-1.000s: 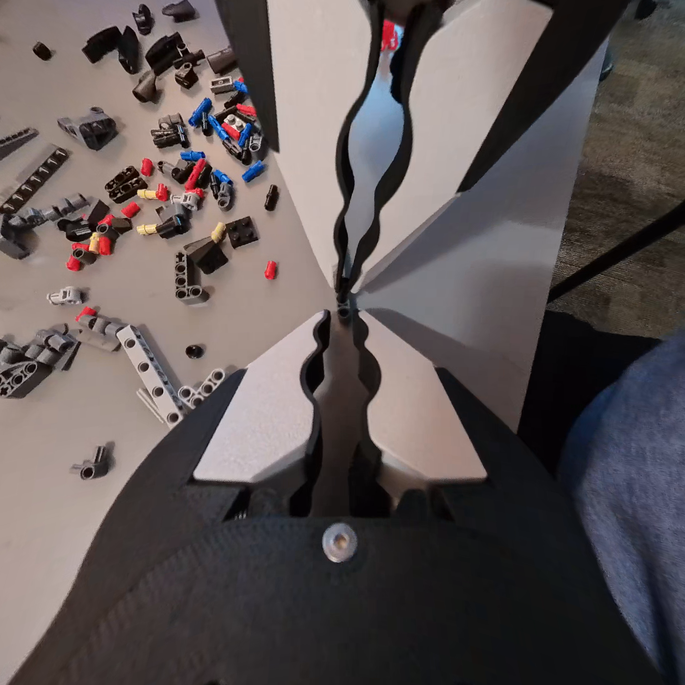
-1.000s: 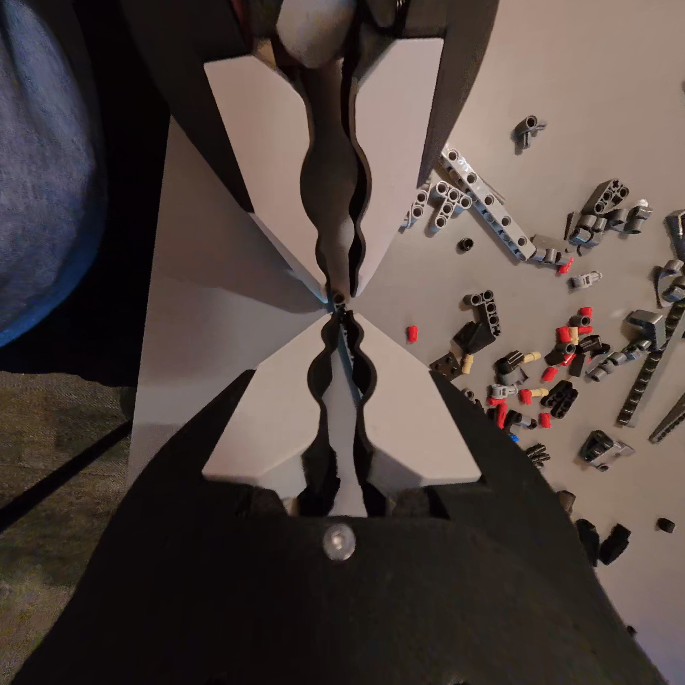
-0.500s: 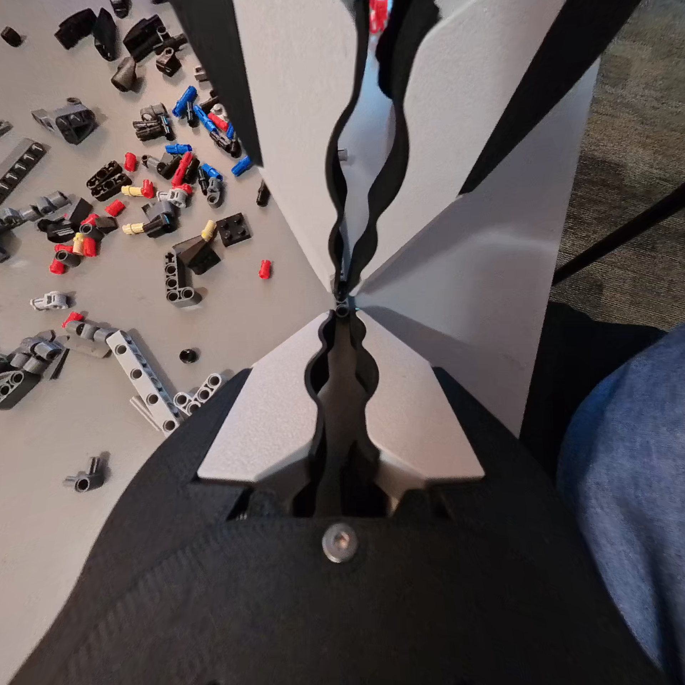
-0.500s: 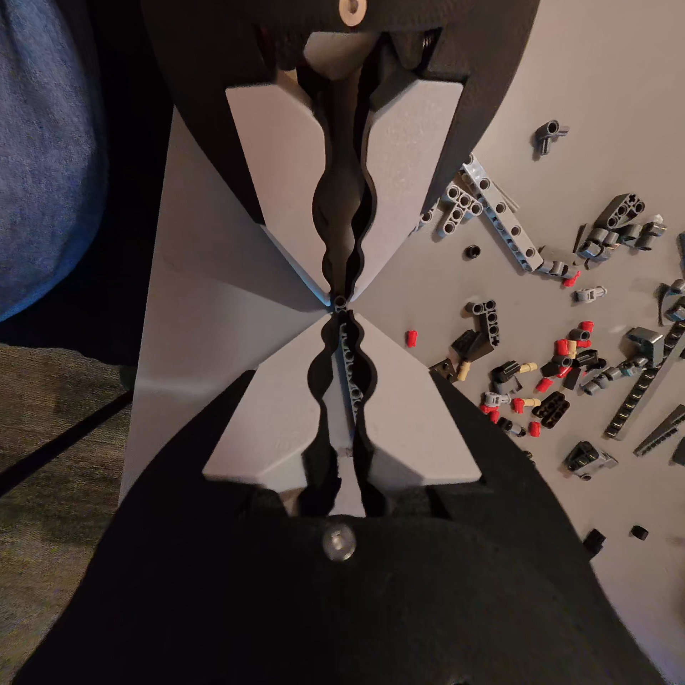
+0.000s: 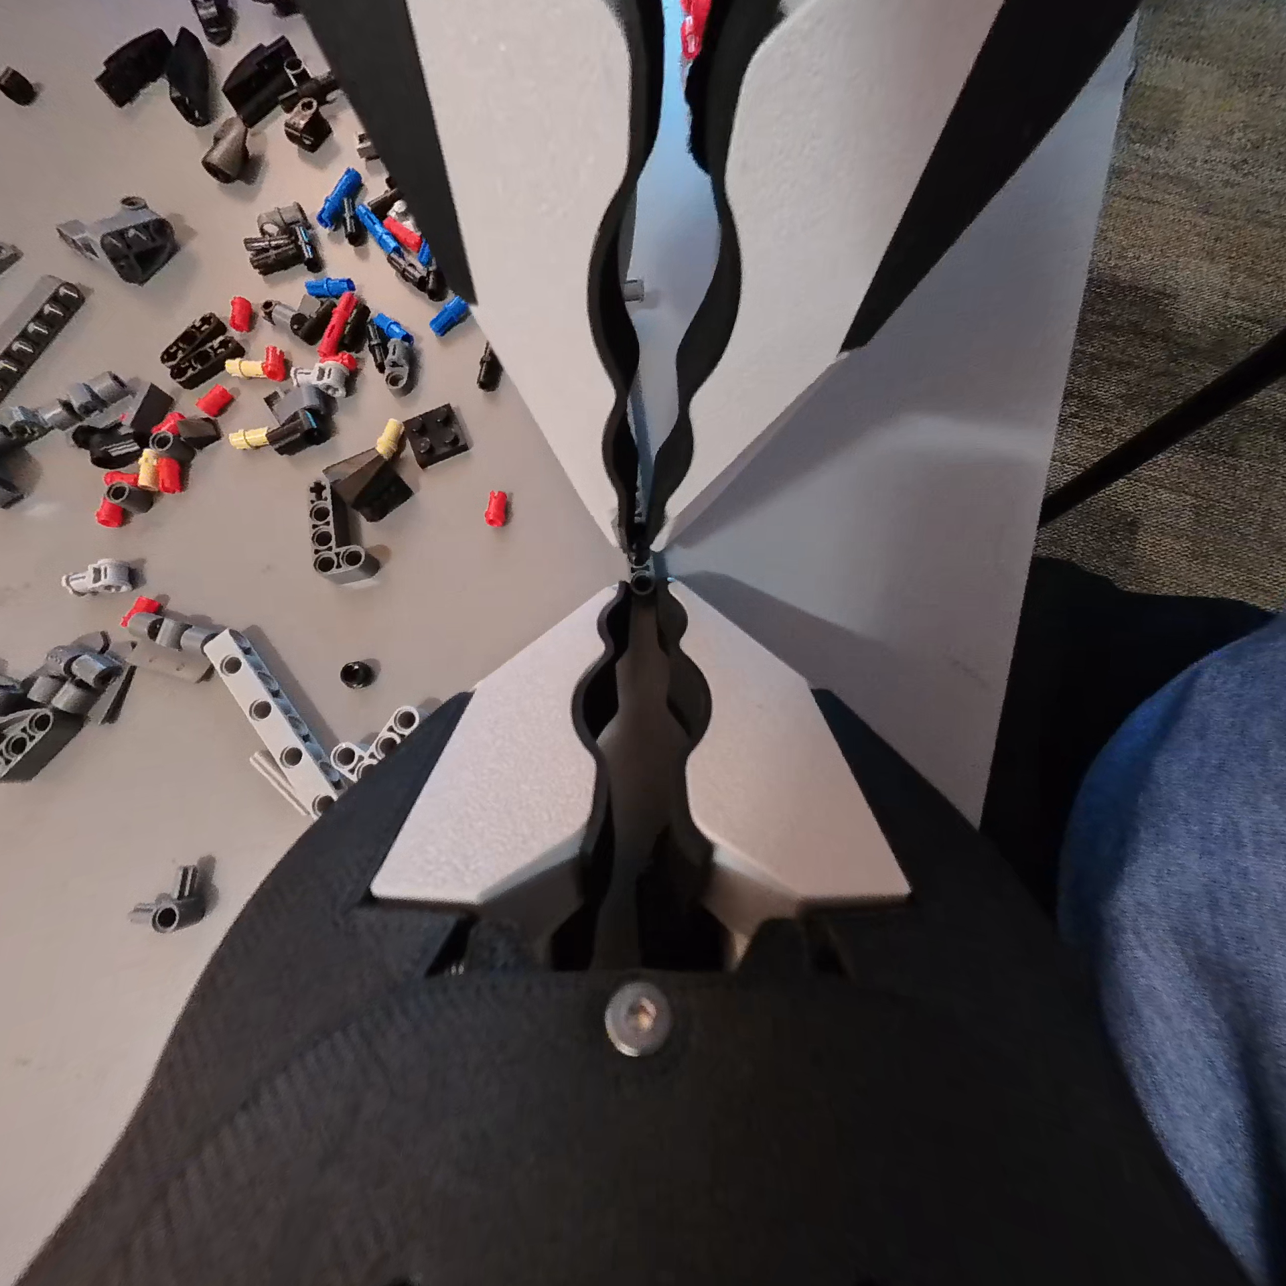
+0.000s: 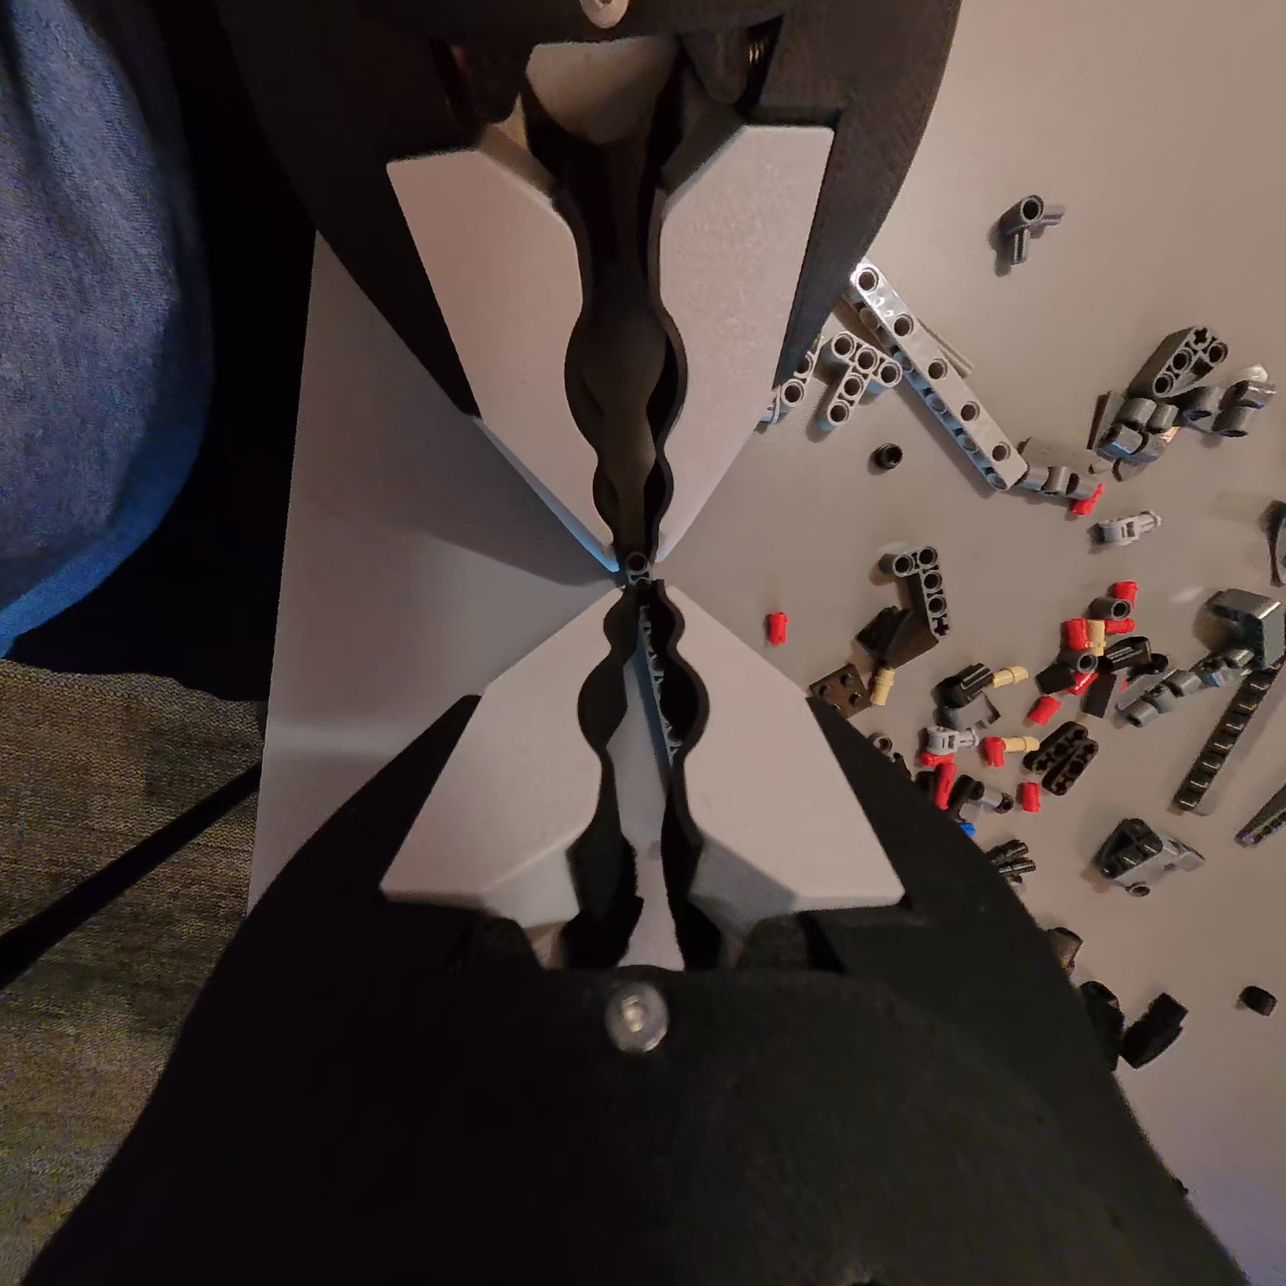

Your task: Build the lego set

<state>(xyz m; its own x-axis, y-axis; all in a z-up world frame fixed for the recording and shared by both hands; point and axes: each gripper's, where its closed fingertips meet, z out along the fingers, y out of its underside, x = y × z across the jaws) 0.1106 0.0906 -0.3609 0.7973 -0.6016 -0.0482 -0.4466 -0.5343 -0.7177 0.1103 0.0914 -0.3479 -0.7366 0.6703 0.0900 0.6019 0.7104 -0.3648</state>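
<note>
Grippers: two, tip to tip.
Left gripper (image 5: 641,588): jaws pinching a small dark grey connector (image 5: 641,581), its open bore facing the right gripper.
Right gripper (image 6: 644,591): jaws pressed on a thin dark grey beam (image 6: 657,668), long axis along the fingers, its tip meeting the connector.
Loose pieces (image 5: 278,390): too many to count, on the grey table (image 5: 104,1009) beside the jaws.

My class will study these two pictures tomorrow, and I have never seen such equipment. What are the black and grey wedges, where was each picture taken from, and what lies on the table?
Each picture comes from a camera mounted on a hand-held two-finger gripper, looking along its fingers. The near wedges are that camera's own gripper; the far ones belong to the other. The left gripper and right gripper meet tip to tip, each shut on a small part: a dark connector and a thin grey beam. Loose lego pieces lie scattered on the grey table, among them a long light-grey beam.
</note>
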